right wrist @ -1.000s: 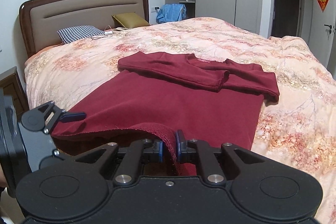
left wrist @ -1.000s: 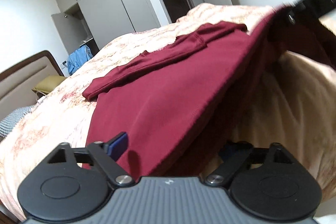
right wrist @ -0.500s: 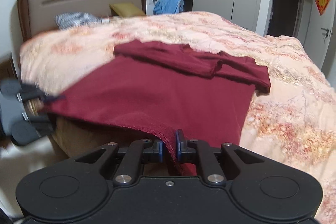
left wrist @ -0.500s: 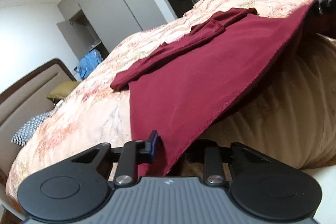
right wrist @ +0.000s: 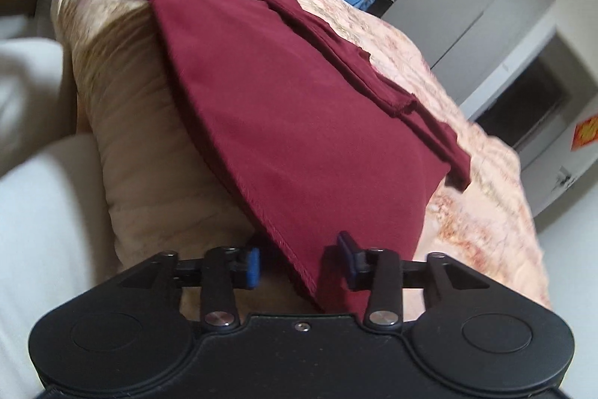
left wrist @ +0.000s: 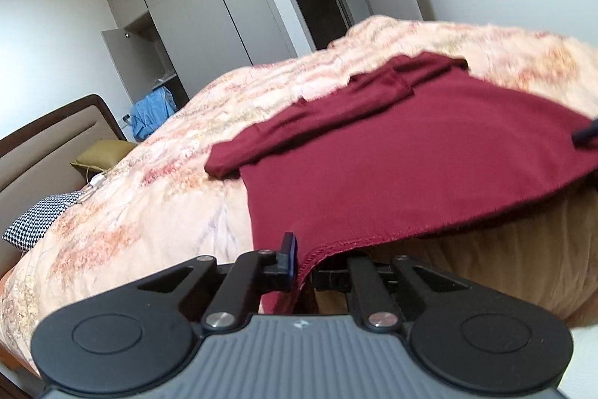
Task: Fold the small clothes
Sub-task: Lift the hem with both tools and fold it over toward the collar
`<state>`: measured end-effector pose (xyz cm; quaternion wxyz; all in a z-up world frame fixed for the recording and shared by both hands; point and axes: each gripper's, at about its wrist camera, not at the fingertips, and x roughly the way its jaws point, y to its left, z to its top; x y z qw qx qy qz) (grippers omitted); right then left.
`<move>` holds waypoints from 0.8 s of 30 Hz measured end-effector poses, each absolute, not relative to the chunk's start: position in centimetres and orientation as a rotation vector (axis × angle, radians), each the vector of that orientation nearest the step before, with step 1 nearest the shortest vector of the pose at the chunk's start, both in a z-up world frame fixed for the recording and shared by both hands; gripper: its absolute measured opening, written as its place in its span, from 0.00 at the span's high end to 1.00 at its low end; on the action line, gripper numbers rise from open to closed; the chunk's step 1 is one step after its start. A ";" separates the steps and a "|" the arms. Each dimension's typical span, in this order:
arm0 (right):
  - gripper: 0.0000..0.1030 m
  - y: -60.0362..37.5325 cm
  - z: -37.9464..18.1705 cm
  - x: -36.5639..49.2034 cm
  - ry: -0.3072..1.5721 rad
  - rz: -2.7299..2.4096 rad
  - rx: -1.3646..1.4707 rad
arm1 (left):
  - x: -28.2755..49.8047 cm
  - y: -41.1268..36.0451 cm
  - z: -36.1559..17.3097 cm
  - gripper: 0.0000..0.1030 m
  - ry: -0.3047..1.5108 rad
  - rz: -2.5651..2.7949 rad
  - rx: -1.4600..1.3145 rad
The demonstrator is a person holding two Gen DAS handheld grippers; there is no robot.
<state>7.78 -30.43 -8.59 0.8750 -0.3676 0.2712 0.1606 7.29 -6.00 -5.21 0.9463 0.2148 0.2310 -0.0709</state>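
Bottom-hem pickup on a dark red garment (left wrist: 411,152) spread over the bed (left wrist: 157,197), which serves as the landmark throughout. The garment lies flat on the bed's flowered cover, its sleeves (right wrist: 373,70) already folded across the body toward the headboard (left wrist: 48,133) end, while its hem reaches the foot edge of the bed nearest me.

My left gripper (left wrist: 304,266) has its jaws closed tight on one hem corner, the stitched edge pinched between the blue pads and the cloth lifted slightly off the bed's edge. My right gripper (right wrist: 299,262) has its jaws opening: they stand at a middling width with the other hem corner passing between them, and neither pad appears to press on the cloth. In the right wrist view my left gripper shows at the far corner of the hem, beside the bed's foot edge.

Judged step: securing both hem corners for the fold that carries the hem up over the sleeves. The right corner looks unsecured, so the next move calls for resetting the right jaws squarely on that corner and closing, then raising both corners evenly and carrying them toward the headboard, keeping the hem taut to avoid a skewed fold.
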 end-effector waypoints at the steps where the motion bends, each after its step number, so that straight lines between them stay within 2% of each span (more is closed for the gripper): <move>1: 0.57 -30.5 -8.7 7.7 0.564 0.334 -0.774 | 7.3 -6.0 -4.9 0.92 0.460 -0.145 0.440; 2: 0.58 -30.6 -8.8 7.6 0.563 0.328 -0.777 | 7.3 -6.0 -4.7 0.93 0.450 -0.147 0.444; 3: 0.62 -30.6 -8.8 7.5 0.560 0.320 -0.782 | 7.2 -6.0 -4.4 0.93 0.440 -0.148 0.450; 4: 0.79 -30.6 -8.8 7.4 0.551 0.307 -0.794 | 7.0 -6.0 -4.3 0.94 0.431 -0.149 0.458; 5: 0.88 -30.6 -8.8 7.1 0.539 0.287 -0.812 | 6.8 -6.0 -4.1 0.94 0.421 -0.151 0.464; 6: 0.94 -30.6 -8.8 7.0 0.526 0.264 -0.827 | 6.5 -6.1 -4.0 0.95 0.409 -0.154 0.465; 7: 0.96 -30.8 -8.7 6.8 0.517 0.254 -0.822 | 6.1 -6.1 -3.8 0.95 0.395 -0.156 0.464; 15: 0.97 -32.6 -4.3 4.2 0.359 0.166 -0.712 | 3.4 -6.5 -1.8 0.96 0.319 -0.160 0.438; 21: 0.97 -34.2 -0.1 1.6 0.347 0.189 -0.586 | -0.1 -6.6 0.1 0.96 0.286 -0.188 0.438; 24: 0.97 -35.5 2.0 -0.6 0.398 0.270 -0.513 | -2.5 -6.2 1.7 0.96 0.305 -0.217 0.428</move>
